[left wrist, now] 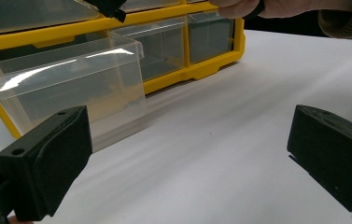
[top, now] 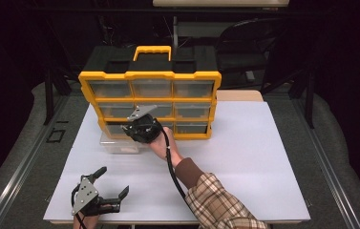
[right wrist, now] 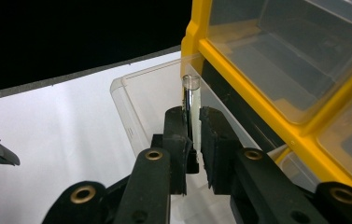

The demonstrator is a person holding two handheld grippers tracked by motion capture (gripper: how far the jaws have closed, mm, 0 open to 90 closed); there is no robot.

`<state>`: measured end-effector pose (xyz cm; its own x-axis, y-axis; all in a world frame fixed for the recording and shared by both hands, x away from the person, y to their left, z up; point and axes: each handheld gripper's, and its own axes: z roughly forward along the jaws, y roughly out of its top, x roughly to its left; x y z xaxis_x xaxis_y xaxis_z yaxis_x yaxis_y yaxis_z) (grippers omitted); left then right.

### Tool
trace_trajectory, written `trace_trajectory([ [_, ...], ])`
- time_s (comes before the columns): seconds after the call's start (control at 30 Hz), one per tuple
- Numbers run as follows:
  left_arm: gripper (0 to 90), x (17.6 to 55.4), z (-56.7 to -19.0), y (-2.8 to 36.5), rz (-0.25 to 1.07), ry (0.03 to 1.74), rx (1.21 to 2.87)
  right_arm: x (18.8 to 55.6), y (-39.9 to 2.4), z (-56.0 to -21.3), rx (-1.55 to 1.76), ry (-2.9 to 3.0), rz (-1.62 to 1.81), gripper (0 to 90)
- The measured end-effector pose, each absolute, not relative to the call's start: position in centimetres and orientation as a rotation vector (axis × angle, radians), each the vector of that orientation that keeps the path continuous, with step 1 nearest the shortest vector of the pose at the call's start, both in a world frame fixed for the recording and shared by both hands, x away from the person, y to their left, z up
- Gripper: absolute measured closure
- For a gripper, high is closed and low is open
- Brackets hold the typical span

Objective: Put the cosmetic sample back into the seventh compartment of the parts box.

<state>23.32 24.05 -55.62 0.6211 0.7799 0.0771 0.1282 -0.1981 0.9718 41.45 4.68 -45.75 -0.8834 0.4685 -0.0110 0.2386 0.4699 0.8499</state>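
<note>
Yellow drawer cabinet (top: 150, 90): upright on white table (top: 244, 162), ahead of both grippers. Clear drawer (left wrist: 71, 88): bottom-left, pulled out, likely for loading. Right gripper (right wrist: 193, 135): above drawer, jaws clamped on clear tube (right wrist: 191, 105), held upright, probably for dropping in. Left gripper (top: 100, 193): parked near table edge, jaws wide, empty. Tube contents and drawer interior hard to make out.

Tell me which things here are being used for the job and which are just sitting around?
Being used:
- right tongs, shut on a clear tube
- clear drawer, pulled out of the bottom row
- yellow drawer cabinet

Just sitting around:
- left tongs, open and holding nothing, over the white table
- dark chair behind the table
</note>
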Motion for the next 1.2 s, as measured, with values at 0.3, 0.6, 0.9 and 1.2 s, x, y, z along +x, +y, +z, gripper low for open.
trace_trajectory([
  [0.3, 0.0, 23.3, -55.6, 24.1, 0.705, 0.750, 1.694, 41.7, 5.2, -46.2, 0.624, 2.502, 1.340, 80.9],
  [0.6, 0.0, 23.3, -55.6, 24.1, 0.706, 0.750, 1.694, 41.8, 5.8, -46.7, 0.621, 2.536, 1.275, 80.4],
  [0.9, 0.0, 23.3, -55.6, 24.1, 0.706, 0.752, 1.688, 41.7, 5.7, -46.8, 0.642, 2.530, 1.311, 57.3],
  [1.2, 0.0, 23.2, -55.6, 24.1, 0.705, 0.749, 1.690, 40.6, 2.9, -45.9, 0.659, 2.531, 1.382, 20.3],
])
